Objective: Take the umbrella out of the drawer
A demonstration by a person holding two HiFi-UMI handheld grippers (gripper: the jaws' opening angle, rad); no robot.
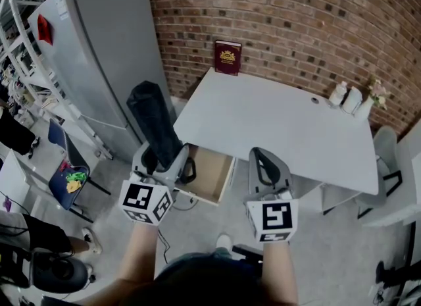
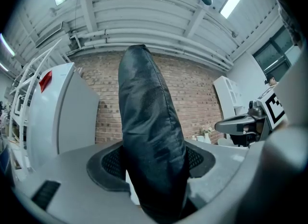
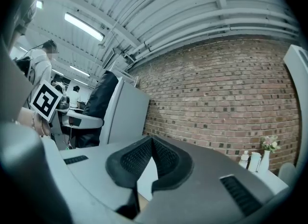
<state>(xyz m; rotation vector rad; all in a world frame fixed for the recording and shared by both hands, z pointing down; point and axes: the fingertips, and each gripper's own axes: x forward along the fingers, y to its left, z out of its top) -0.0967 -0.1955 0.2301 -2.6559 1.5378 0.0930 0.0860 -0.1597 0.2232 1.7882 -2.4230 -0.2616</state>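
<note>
My left gripper (image 1: 162, 160) is shut on a black folded umbrella (image 1: 152, 118) in its sleeve. The umbrella stands upright and is held up in the air, left of the open wooden drawer (image 1: 212, 174) under the white desk (image 1: 276, 124). In the left gripper view the umbrella (image 2: 149, 141) fills the gap between the dark pads (image 2: 107, 163) and rises well above them. My right gripper (image 1: 266, 161) hovers to the right of the drawer at the desk's front edge. Its pads (image 3: 166, 158) meet with nothing between them.
A red book (image 1: 227, 57) leans on the brick wall at the back of the desk, and small white bottles (image 1: 346, 98) stand at its far right corner. A tall grey cabinet (image 1: 99, 54) is on the left, a blue-seated chair (image 1: 69, 183) beside it, and a white chair (image 1: 388, 166) on the right.
</note>
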